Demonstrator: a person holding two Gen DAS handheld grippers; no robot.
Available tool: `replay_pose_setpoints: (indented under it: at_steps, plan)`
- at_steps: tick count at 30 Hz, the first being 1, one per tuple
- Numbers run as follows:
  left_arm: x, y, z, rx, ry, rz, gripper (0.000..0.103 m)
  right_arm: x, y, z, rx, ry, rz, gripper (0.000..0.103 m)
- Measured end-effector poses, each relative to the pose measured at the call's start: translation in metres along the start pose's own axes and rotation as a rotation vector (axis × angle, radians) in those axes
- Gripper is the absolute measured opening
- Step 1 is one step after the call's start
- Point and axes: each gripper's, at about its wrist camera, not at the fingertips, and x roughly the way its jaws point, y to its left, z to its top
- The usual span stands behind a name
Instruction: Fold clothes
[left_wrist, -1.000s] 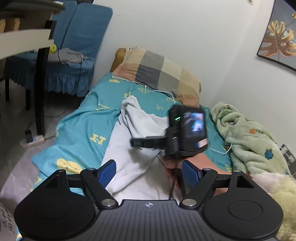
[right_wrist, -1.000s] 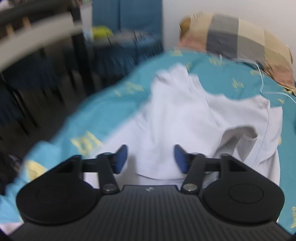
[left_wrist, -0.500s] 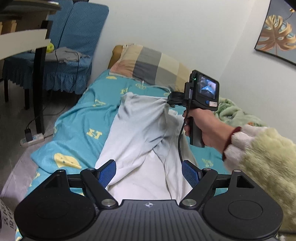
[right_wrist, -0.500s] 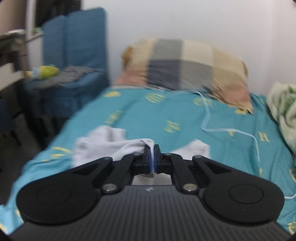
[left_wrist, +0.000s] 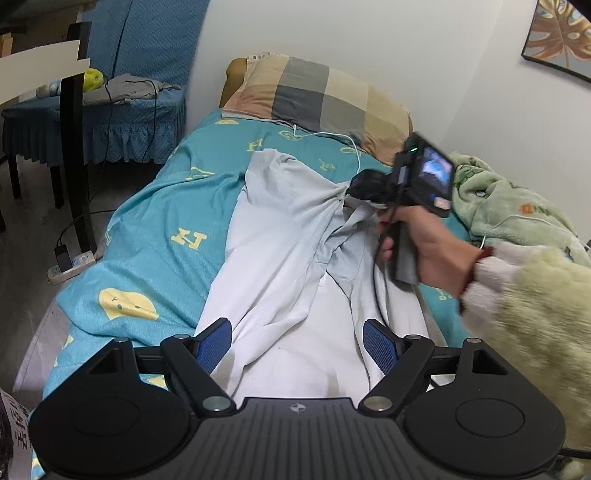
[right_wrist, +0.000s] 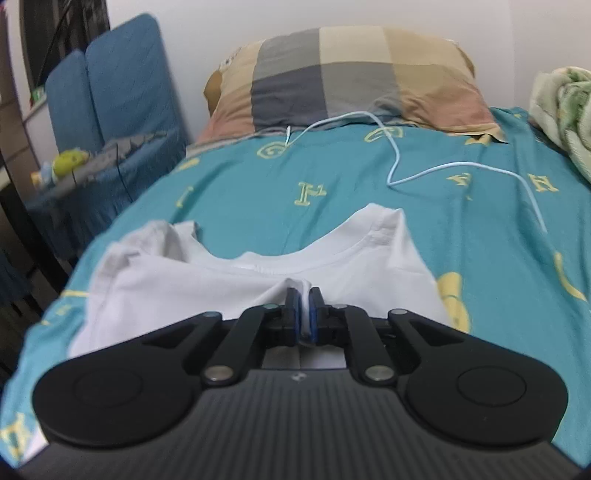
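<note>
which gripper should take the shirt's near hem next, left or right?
Left, probably. The left gripper is open over the white shirt at its near end. The right gripper, jaws just eased, still pinches the collar end.

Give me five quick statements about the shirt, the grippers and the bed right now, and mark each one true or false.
1. The right gripper pinches a fold of the white shirt. True.
2. The left gripper is clamped on the shirt's hem. False: its jaws stand wide open, with shirt fabric lying below them.
3. A checked pillow lies at the head of the bed. True.
4. The bedsheet is plain red. False: it is teal with yellow letters.
5. A white cable trails across the sheet. True.
</note>
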Motion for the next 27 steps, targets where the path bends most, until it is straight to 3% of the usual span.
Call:
replay_pose_setpoints:
  at_steps: [2, 4, 6, 10, 12, 16, 21, 24, 27]
  plan:
    - [-0.002, 0.0, -0.001, -0.016, 0.006, -0.019, 0.08, -0.027, 0.001, 0.003, 0.017, -0.021, 0.034, 0.057]
    - [-0.005, 0.0, -0.003, -0.044, 0.009, -0.042, 0.08, -0.063, 0.003, 0.003, 0.037, -0.058, 0.068, 0.07]
    - [-0.01, -0.001, -0.006, -0.054, 0.002, -0.057, 0.08, -0.1, 0.007, 0.002, 0.055, -0.064, 0.108, 0.069]
    - [-0.025, -0.006, -0.009, -0.035, -0.026, -0.018, 0.08, -0.183, 0.02, -0.012, 0.019, -0.063, 0.124, 0.069]
    - [-0.036, -0.01, -0.009, -0.021, -0.039, -0.003, 0.08, -0.229, 0.024, -0.025, 0.005, -0.063, 0.144, 0.069]
    - [-0.058, -0.013, -0.009, -0.024, -0.067, -0.044, 0.081, -0.325, 0.02, -0.066, 0.038, -0.067, 0.173, 0.068]
    - [-0.077, 0.002, -0.004, -0.054, 0.027, -0.063, 0.081, -0.405, 0.007, -0.13, 0.048, -0.045, 0.202, 0.068]
    - [-0.089, 0.026, -0.001, -0.084, 0.113, -0.083, 0.081, -0.418, -0.004, -0.153, 0.052, -0.024, 0.194, 0.069]
    - [-0.095, 0.061, -0.002, -0.053, 0.191, -0.036, 0.081, -0.415, -0.013, -0.163, 0.071, -0.005, 0.206, 0.069]
